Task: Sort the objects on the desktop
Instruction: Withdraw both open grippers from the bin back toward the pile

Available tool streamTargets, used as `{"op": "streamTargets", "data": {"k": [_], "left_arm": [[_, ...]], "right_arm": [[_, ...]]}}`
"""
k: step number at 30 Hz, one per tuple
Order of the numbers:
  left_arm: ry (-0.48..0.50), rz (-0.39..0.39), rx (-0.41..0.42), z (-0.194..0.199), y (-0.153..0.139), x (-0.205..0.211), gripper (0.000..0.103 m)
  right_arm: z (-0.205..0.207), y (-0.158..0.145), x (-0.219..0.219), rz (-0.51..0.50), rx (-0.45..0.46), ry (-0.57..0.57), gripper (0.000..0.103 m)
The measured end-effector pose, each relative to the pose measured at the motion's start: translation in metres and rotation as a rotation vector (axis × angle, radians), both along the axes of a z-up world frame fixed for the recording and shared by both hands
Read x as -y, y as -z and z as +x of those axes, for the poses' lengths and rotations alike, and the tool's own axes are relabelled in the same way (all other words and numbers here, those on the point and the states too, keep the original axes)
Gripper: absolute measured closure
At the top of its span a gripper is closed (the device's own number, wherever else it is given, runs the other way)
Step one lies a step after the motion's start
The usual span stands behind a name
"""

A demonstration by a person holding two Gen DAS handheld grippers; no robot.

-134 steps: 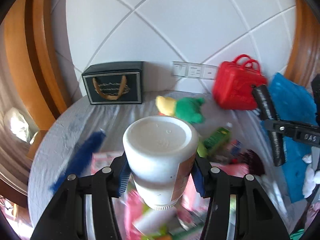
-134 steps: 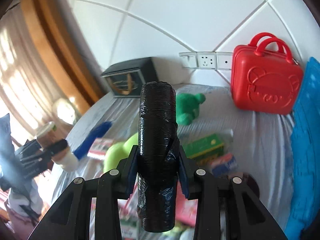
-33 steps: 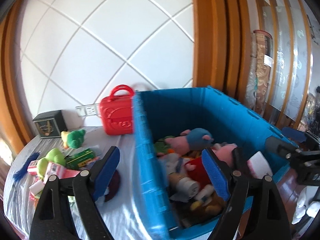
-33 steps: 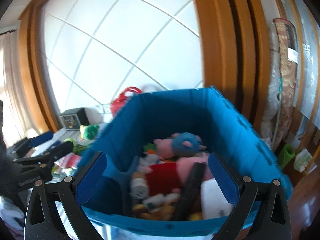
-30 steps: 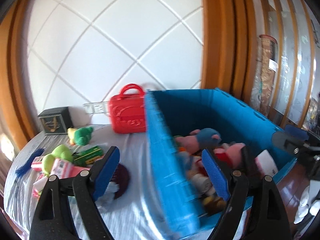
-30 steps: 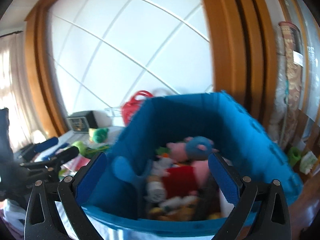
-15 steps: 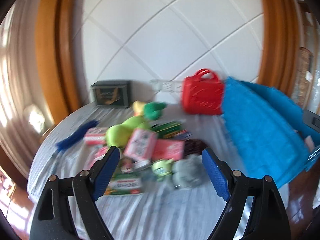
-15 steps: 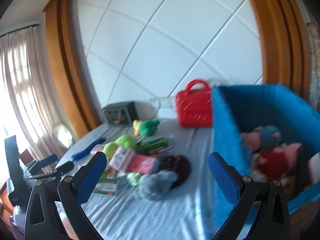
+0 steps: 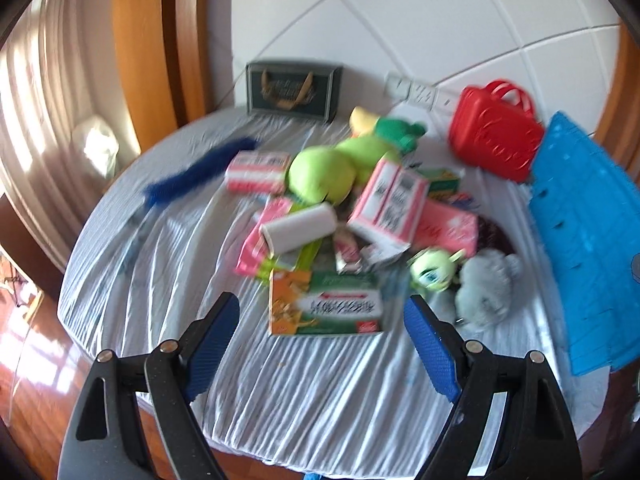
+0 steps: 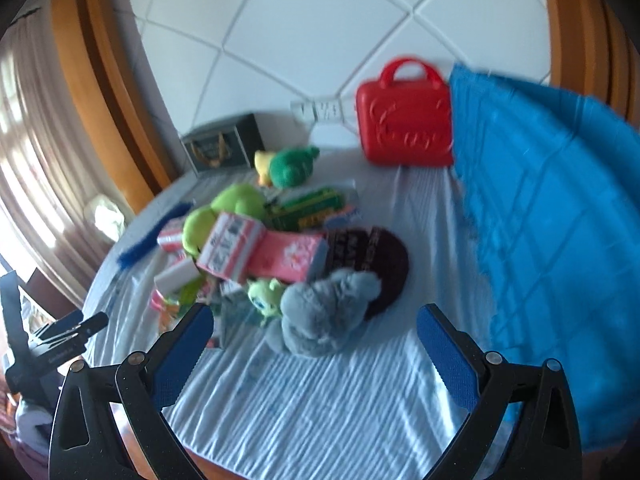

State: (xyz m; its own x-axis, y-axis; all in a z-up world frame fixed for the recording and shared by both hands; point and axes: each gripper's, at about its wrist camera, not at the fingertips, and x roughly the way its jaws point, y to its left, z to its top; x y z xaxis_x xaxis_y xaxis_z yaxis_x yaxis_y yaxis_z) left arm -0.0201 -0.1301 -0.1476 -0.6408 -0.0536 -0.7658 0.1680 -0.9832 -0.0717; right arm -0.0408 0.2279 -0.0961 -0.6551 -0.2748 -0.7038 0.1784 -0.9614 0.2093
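A heap of objects lies on the round table's striped cloth (image 9: 168, 264). My left gripper (image 9: 320, 344) is open and empty, just short of a green and orange box (image 9: 324, 304). Behind that box lie a white roll (image 9: 298, 228), a pink and white carton (image 9: 390, 208) and a lime plush (image 9: 322, 172). My right gripper (image 10: 314, 354) is open and empty, hanging near a grey plush (image 10: 324, 312) that rests against a dark brown cap (image 10: 370, 264). A small green one-eyed toy (image 9: 432, 270) sits beside the grey plush (image 9: 486, 288).
A blue crate (image 10: 540, 216) stands along the table's right side, beside a red toy case (image 10: 404, 124). A dark box (image 9: 294, 90) stands against the back wall, near a green and yellow plush (image 9: 390, 130). A blue duster (image 9: 196, 174) lies at left. The left gripper (image 10: 56, 344) shows at the right view's left edge.
Both grippers, empty after dropping a white cup and a black roll, have swung left from above the blue crate and come down over the heap on the table.
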Motion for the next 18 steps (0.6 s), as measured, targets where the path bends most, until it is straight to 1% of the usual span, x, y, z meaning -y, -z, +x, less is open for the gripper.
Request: {"op": "streamTargets", "data": {"k": [3, 6, 8, 11, 12, 18], "left_arm": [[-0.027, -0.029, 0.058, -0.012, 0.02, 0.006, 0.019], [-0.047, -0.024, 0.105, -0.023, 0.04, 0.013, 0.019], [-0.03, -0.032, 0.138, -0.032, 0.053, 0.012, 0.019], [-0.006, -0.047, 0.183, -0.046, 0.068, 0.01, 0.019], [0.001, -0.05, 0.188, -0.051, 0.071, 0.01, 0.019], [0.064, -0.095, 0.232, -0.101, 0.098, 0.015, 0.019]], "right_arm": [[-0.021, 0.022, 0.002, -0.013, 0.053, -0.032, 0.0], [-0.043, 0.046, 0.012, -0.007, 0.091, -0.092, 0.0], [-0.054, 0.062, 0.018, 0.007, 0.128, -0.099, 0.0], [-0.066, 0.087, 0.026, -0.002, 0.202, -0.118, 0.0], [-0.068, 0.094, 0.03, 0.011, 0.219, -0.124, 0.0], [-0.069, 0.119, 0.047, 0.034, 0.275, -0.091, 0.0]]}}
